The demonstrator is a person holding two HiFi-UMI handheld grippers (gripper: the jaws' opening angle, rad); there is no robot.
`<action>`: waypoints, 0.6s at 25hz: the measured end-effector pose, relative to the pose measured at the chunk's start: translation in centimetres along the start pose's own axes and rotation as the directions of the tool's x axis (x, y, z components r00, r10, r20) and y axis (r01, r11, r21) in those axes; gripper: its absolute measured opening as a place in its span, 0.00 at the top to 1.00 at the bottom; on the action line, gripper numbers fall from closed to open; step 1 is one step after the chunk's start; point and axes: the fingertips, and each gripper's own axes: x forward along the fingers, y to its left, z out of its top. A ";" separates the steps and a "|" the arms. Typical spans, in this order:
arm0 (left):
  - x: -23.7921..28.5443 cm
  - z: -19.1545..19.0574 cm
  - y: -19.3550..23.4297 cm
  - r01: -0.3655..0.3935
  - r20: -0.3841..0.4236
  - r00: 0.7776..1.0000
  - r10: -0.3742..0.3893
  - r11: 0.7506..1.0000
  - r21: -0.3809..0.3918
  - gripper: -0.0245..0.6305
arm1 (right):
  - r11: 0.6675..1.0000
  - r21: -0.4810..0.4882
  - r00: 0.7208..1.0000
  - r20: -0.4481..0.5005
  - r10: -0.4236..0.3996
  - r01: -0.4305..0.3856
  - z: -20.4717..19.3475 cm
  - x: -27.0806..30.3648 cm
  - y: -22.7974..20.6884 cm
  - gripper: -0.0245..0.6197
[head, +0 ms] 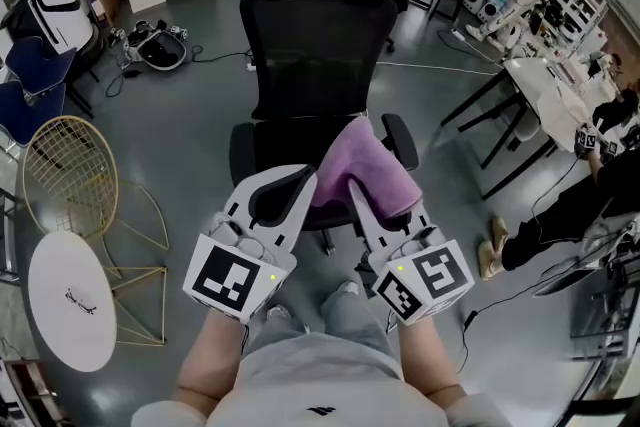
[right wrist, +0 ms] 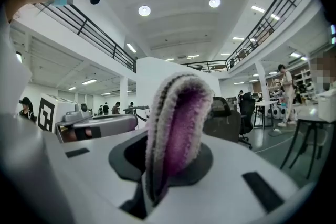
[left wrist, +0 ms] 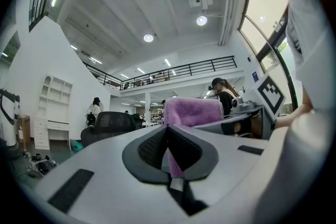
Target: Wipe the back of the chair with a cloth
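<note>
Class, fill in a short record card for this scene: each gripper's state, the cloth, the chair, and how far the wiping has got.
right gripper: shut on the cloth
left gripper: jaws together, gripping nothing
cloth: purple, folded, hanging from the right gripper
chair: black office chair ahead, seat toward the person
wiping: not begun; the cloth is not on the chair's back

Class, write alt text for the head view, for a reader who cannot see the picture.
Seen from above, a person's right gripper holds a purple cloth in its tongs, in front of a black mesh office chair on a grey floor. The left gripper, its tongs shut on nothing, is close beside the cloth.
</note>
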 end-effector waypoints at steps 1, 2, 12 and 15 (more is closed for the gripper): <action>0.1 -0.2 0.0 0.002 0.000 1.000 -0.002 1.000 -0.003 0.94 | 1.000 0.013 1.000 0.004 -0.005 0.005 0.0 -0.2 -0.3 0.87; 0.2 -0.4 -0.1 0.004 0.000 1.000 -0.004 1.000 -0.004 0.94 | 1.000 0.021 1.000 0.006 -0.007 0.007 -0.1 -0.3 -0.6 0.87; 5.1 -2.7 2.1 -0.062 -0.024 0.998 0.062 0.998 0.001 0.94 | 0.999 -0.023 0.998 -0.050 0.030 -0.031 -2.3 2.4 -5.7 0.87; 7.6 -2.9 3.2 -0.095 -0.040 0.995 0.095 0.995 -0.002 0.94 | 0.998 -0.007 0.996 -0.055 0.067 -0.068 -2.2 4.4 -7.9 0.88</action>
